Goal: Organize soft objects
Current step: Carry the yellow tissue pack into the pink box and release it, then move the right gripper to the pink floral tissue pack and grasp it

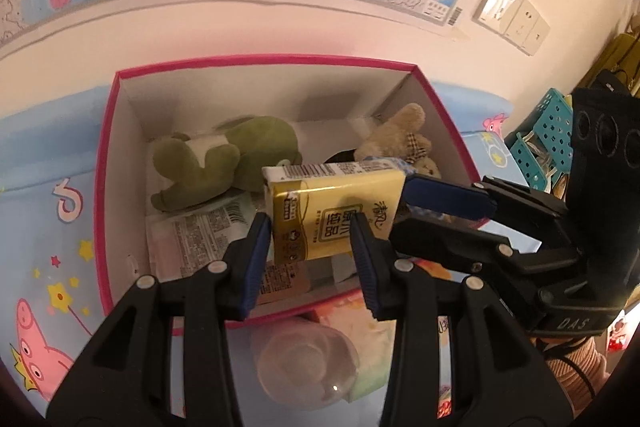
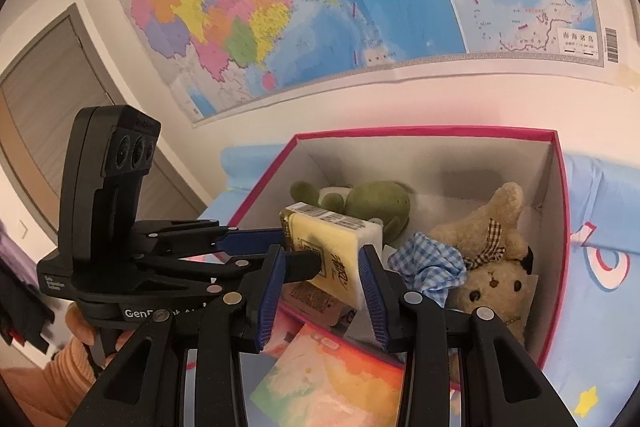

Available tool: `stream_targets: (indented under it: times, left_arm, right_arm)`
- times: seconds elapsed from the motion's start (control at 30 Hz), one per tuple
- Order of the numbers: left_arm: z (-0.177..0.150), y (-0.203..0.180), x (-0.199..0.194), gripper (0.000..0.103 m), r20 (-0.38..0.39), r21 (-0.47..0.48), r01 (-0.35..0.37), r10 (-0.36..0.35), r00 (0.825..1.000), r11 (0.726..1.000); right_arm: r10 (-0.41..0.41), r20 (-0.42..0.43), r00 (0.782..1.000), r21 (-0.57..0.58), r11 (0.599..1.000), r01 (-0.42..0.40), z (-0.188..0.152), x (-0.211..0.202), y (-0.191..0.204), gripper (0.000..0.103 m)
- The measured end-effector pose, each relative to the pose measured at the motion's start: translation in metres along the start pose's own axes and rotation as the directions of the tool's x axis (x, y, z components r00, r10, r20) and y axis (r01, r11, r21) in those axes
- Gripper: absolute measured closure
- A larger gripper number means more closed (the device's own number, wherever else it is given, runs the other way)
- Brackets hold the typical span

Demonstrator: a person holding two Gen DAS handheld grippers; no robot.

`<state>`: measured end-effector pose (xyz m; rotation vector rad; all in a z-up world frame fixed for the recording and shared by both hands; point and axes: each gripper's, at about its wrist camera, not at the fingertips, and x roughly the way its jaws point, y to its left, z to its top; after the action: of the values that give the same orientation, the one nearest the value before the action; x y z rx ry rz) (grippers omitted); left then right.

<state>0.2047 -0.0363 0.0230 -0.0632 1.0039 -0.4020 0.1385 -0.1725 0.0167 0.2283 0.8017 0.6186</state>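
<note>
two tongs, left (image 1: 312, 251) and right (image 2: 324, 291), clamp one yellow tissue pack (image 1: 336, 211) | barcode on top | over pink-rimmed box (image 1: 105, 163)

Left gripper (image 1: 312, 247) and right gripper (image 2: 322, 283) converge (jaws part-closed), both angled downward.

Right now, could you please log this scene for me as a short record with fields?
held item: yellow tissue pack, above the open box
left gripper: shut on the pack's sides
right gripper: shut on the same pack
container: pink-rimmed box
already in box: green plush, beige teddy bear, blue checked cloth, flat packets on the bottom
in front of box: clear plastic container
surface: cartoon-print cloth
</note>
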Motion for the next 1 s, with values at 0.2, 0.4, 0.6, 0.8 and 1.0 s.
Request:
stream_targets:
  times: [0.2, 0.4, 0.6, 0.8, 1.0]
  left_arm:
    - [-0.004, 0.001, -0.010, 0.061, 0.043, -0.006, -0.024, 0.024, 0.999, 1.000]
    - [-0.020, -0.006, -0.038, 0.060, 0.115, 0.039, -0.018, 0.014, 0.993, 0.999]
    - [-0.048, -0.023, -0.063, 0.059, 0.164, 0.113, 0.007, -0.025, 0.986, 0.994]
    - [-0.087, -0.040, -0.083, 0.054, 0.191, 0.190, 0.006, -0.043, 0.981, 0.982]
    - [-0.130, -0.050, -0.072, 0.054, 0.119, 0.208, 0.042, -0.068, 0.991, 0.977]
  right_arm:
    - [-0.027, 0.012, 1.000, 0.022, 0.999, 0.027, -0.005, -0.008, -0.005, 0.062]
    - [-0.029, 0.034, 0.999, 0.008, 1.000, 0.029, -0.016, -0.033, -0.002, 0.061]
    - [-0.010, 0.052, 0.999, -0.018, 1.000, 0.011, -0.033, -0.062, 0.007, 0.056]
    - [0.058, 0.037, 0.998, -0.054, 0.997, -0.056, -0.062, -0.090, 0.020, 0.054]
    - [0.051, -0.042, 0.998, -0.056, 0.997, -0.053, -0.102, -0.098, 0.023, 0.052]
